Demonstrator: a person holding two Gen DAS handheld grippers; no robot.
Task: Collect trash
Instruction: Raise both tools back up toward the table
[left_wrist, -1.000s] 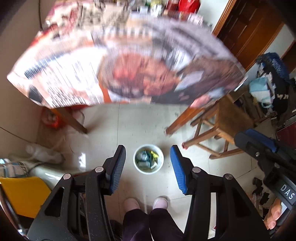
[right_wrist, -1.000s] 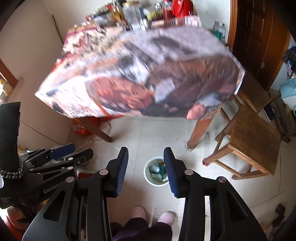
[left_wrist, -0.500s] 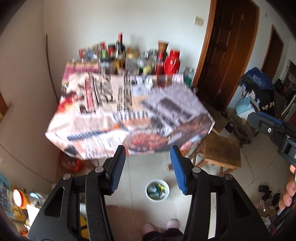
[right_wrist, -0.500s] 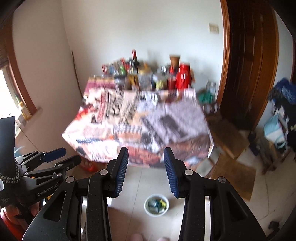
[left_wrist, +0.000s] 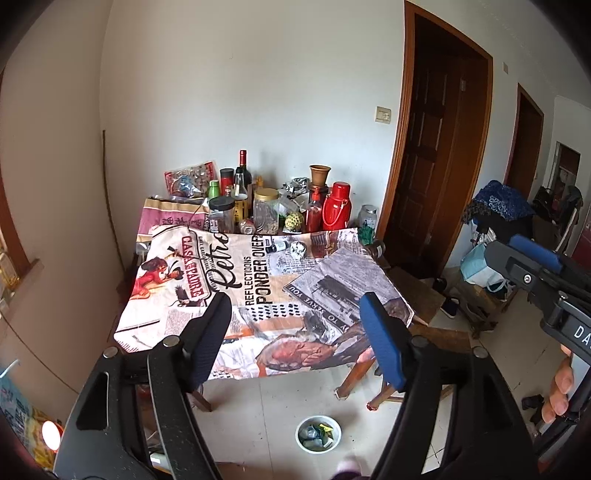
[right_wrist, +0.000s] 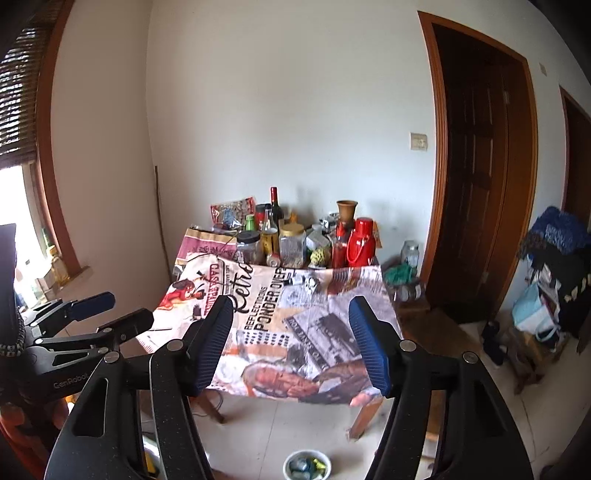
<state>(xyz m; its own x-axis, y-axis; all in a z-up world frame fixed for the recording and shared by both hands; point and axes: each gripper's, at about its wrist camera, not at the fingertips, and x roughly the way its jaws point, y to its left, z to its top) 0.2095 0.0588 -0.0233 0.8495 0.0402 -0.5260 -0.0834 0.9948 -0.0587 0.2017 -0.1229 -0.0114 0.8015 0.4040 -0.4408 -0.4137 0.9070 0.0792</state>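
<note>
Now both tongs, left gripper and right gripper, have just been opening and gape empty, while the small crumpled silvery wrapper, probably trash, lies well ahead across the printed tablecloth, roughly equidistant.

We saw both views lit by soft, even daylight. In the right wrist view the window at the left edge was blown out to white, and the light came from that side. The white wall was bright and without glare. Shadows were faint: a soft one lay under the table and the doorway was dark. Both pictures were sharp, with no motion blur. Fisheye distortion bowed the door frame and wall lines, and the corners darkened to black.
</note>
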